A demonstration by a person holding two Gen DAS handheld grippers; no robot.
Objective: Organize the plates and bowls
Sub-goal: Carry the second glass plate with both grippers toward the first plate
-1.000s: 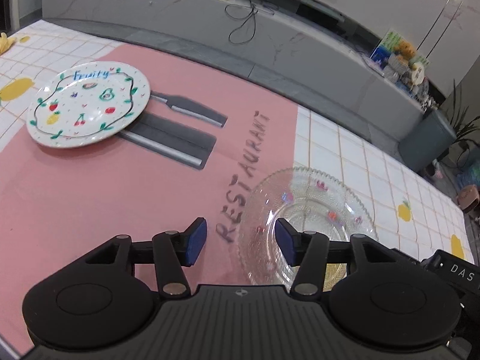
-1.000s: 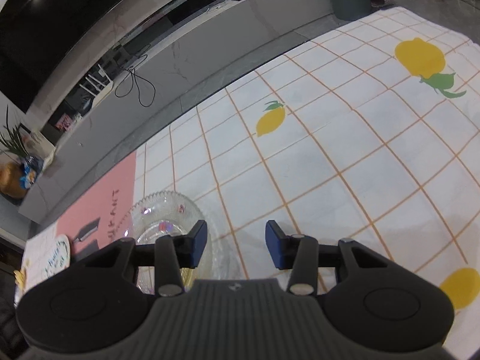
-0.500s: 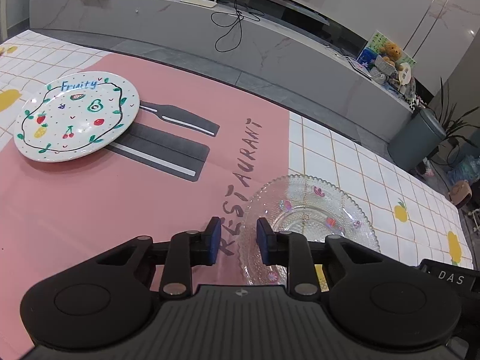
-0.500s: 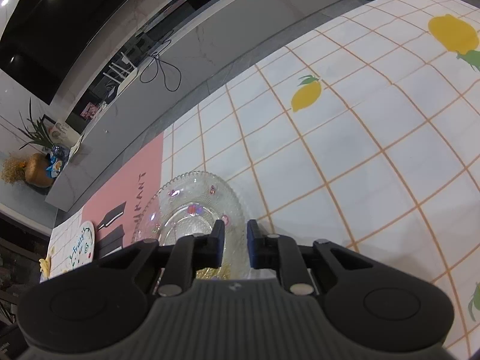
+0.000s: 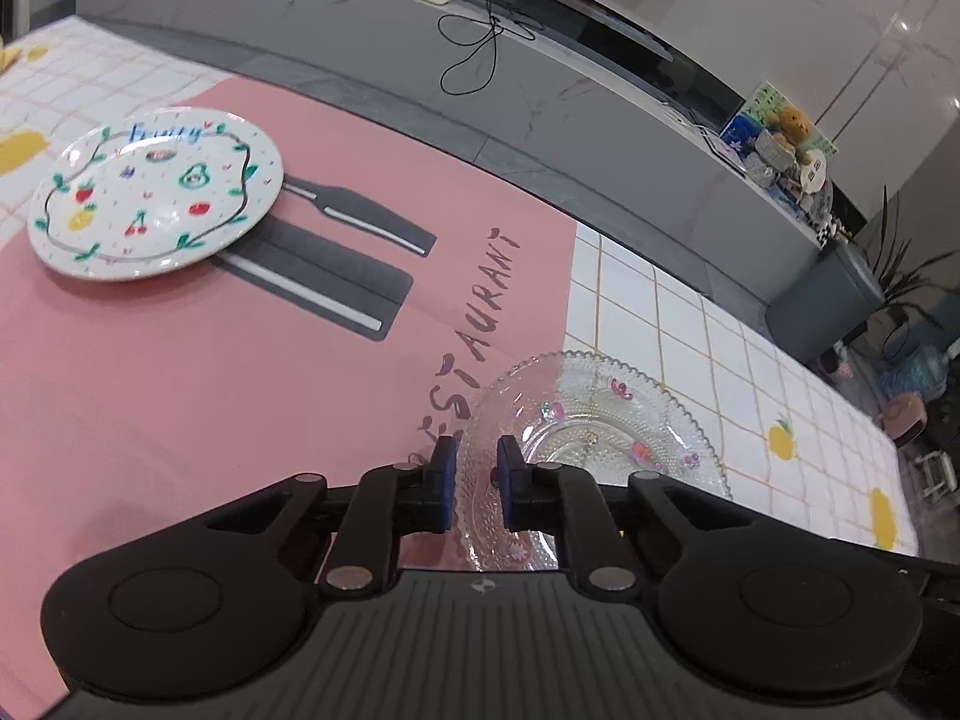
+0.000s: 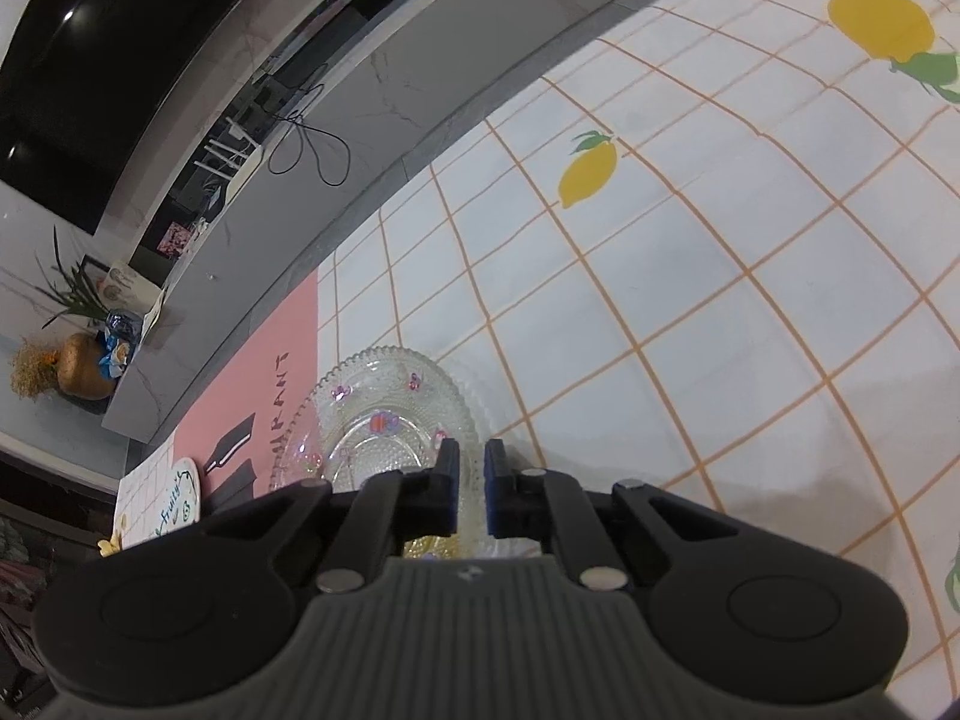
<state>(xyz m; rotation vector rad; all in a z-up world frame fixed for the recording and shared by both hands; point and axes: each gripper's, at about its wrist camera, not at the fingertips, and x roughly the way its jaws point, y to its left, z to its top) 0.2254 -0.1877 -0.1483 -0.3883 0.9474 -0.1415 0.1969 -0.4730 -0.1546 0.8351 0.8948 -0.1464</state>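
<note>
A clear glass plate (image 5: 600, 420) with small pink flowers lies where the pink mat meets the white checked cloth. My left gripper (image 5: 478, 477) is at its left rim. The jaws are closing, the rim runs between the blue pads, and a slim gap still shows. In the right wrist view the same glass plate (image 6: 384, 414) has its right rim pinched between the pads of my right gripper (image 6: 471, 483), which is shut on it. A white plate with painted fruit (image 5: 156, 192) rests flat on the pink mat to the far left, also seen small as the fruit plate (image 6: 177, 501).
The pink mat (image 5: 180, 390) carries printed cutlery and lettering. The white cloth with lemons (image 6: 690, 300) stretches to the right. Beyond the table's far edge runs a grey TV bench (image 5: 540, 90) with a router and cables, and a grey bin (image 5: 828, 300) stands at its end.
Both pairs of jaws have narrowed from wide apart to close around opposite rims of the glass plate. The right pair has met the rim. Neither hand has shifted much.
</note>
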